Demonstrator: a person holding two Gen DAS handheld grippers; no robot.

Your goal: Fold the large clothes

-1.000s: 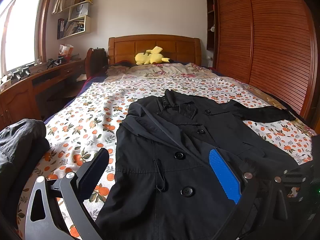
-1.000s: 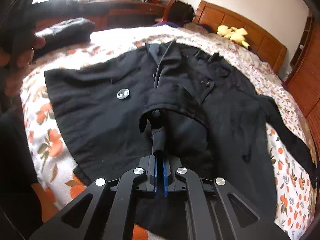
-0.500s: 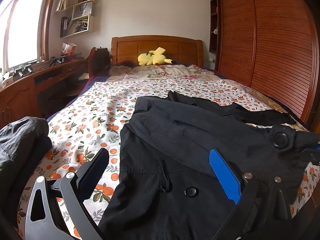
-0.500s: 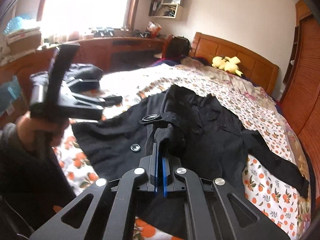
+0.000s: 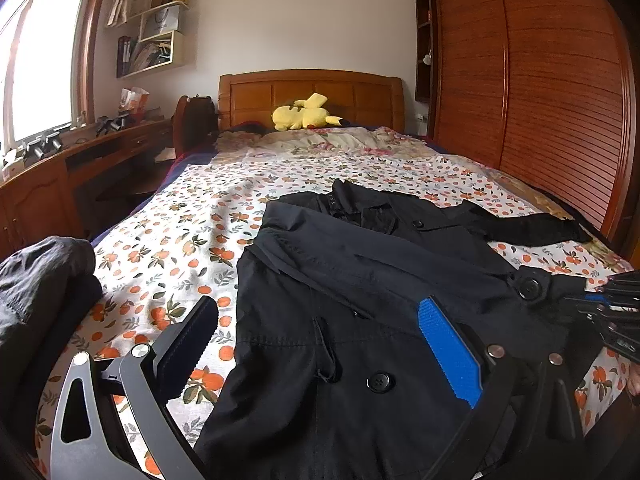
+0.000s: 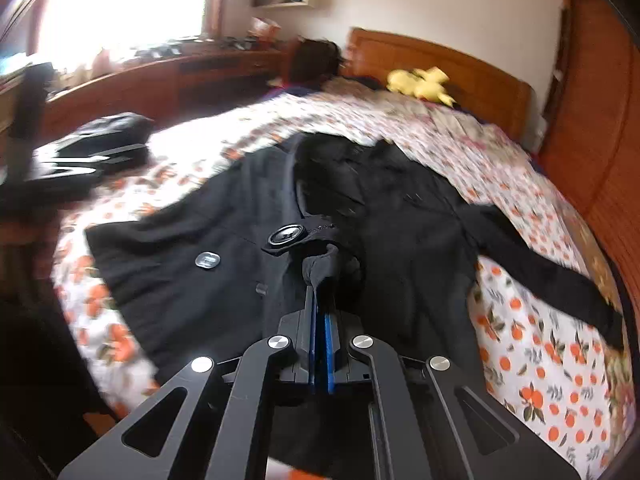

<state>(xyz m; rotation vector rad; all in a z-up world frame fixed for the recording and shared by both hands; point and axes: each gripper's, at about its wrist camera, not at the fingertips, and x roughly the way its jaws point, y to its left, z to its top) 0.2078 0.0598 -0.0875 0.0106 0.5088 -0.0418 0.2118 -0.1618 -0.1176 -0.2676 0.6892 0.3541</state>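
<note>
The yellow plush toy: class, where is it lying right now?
In both views, the yellow plush toy lies at the far end of the bed, against the wooden headboard, beyond the black coat.

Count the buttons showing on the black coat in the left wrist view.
3 on the black coat: a low front button, a button near the collar, and a large button on the pinched sleeve end. Others may be hidden under the fold.

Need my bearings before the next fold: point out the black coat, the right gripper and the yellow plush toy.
black coat (image 5: 320, 360): left wrist view, front panel.
right gripper (image 6: 320, 300): right wrist view, between fingertips clamping a fold of coat.
yellow plush toy (image 5: 304, 116): left wrist view, body.
</note>
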